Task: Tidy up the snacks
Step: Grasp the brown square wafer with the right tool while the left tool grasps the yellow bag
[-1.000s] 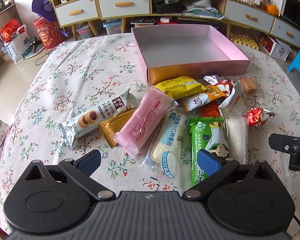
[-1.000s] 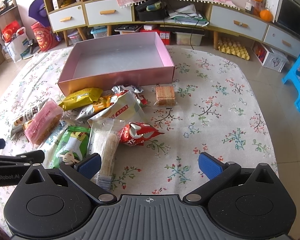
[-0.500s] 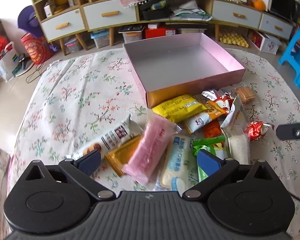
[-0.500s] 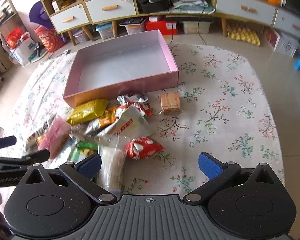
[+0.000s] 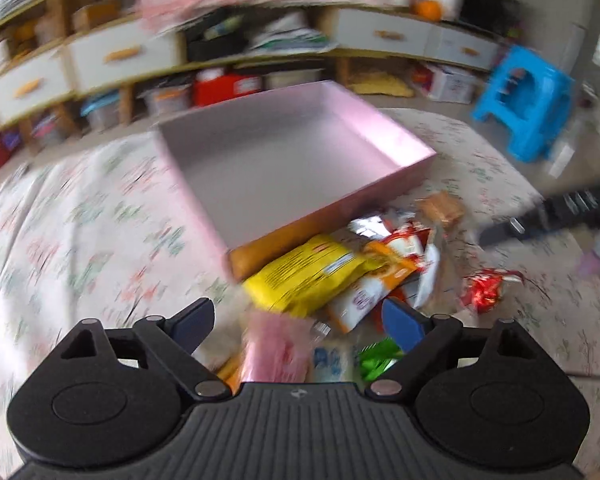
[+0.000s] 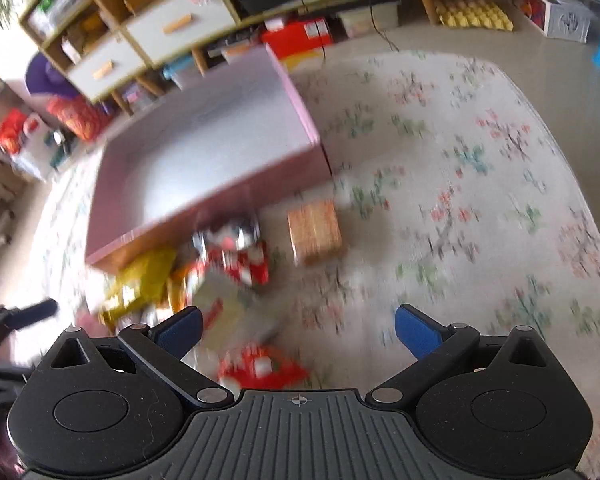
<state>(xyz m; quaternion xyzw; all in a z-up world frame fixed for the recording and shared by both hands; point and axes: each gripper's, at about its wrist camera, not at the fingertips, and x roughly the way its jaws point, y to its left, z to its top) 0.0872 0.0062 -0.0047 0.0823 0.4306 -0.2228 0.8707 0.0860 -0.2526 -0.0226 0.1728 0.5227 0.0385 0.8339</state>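
Note:
An empty pink box sits on the floral tablecloth; it also shows in the right wrist view. Snack packets lie piled in front of it: a yellow packet, a pink packet, a red foil packet and a biscuit pack. My left gripper is open and empty, hanging over the pink packet. My right gripper is open and empty above a red foil packet. Both views are motion-blurred.
The round table carries a floral cloth. Behind it stand low cabinets with drawers and clutter on the floor. A blue stool stands at the right. The right gripper's finger shows at the right of the left wrist view.
Both grippers have moved forward over the snack pile toward the pink box, and both views have tilted. The jaws stayed open and empty.

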